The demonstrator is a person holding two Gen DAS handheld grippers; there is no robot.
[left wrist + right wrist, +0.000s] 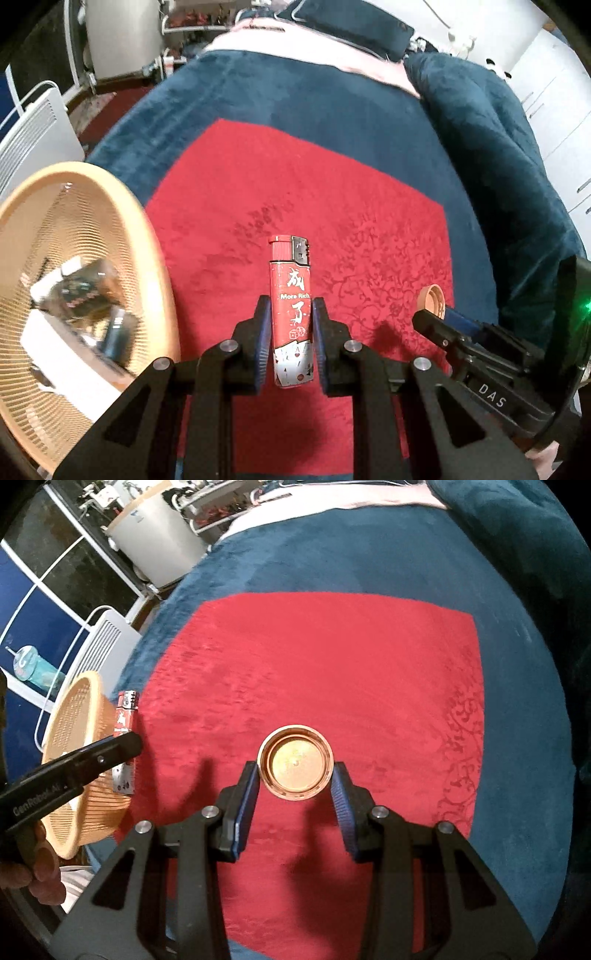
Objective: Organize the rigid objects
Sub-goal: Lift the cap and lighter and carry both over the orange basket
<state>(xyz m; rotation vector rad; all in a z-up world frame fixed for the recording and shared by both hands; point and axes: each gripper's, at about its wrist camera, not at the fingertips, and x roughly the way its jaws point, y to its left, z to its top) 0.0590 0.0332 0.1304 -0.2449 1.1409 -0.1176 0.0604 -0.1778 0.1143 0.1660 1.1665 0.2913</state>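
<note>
My left gripper (290,314) is shut on a red lighter (291,310) with white print and holds it above the red cloth (332,206), next to the tan slotted basket (74,288). The lighter also shows in the right wrist view (125,716) beside the basket (79,753). My right gripper (295,771) is shut on a round copper-coloured cap (295,762), open side up, pinched between both blue pads just above the cloth. The cap also shows in the left wrist view (431,297).
The basket holds several items, among them a dark packet (79,291) and white boxes. The red cloth lies on a blue blanket (295,88). A white heater (33,136) stands to the left. White cupboards (554,92) stand at the right.
</note>
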